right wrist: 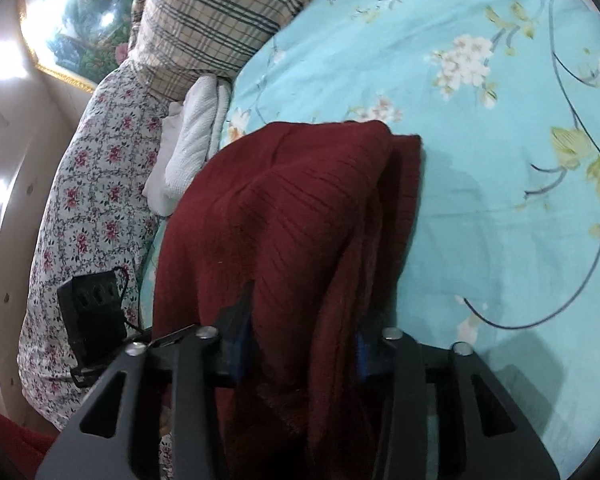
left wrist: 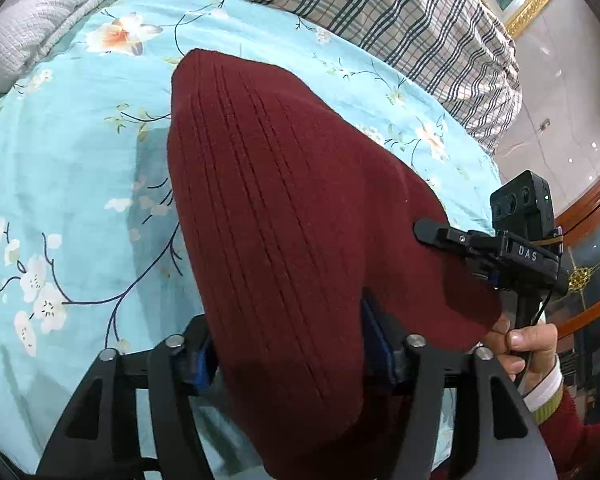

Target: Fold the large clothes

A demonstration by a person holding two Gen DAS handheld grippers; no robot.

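on floral bedsheet [left wrist: 80, 184], folded maroon sweater [left wrist: 284, 208]

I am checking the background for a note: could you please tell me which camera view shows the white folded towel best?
The left wrist view shows the white towel best, large and textured at the bed's far corner. The right wrist view shows only a narrow strip, partly hidden behind the red sweater.

2 wrist views, close, sharing sweater [left wrist: 284, 220]
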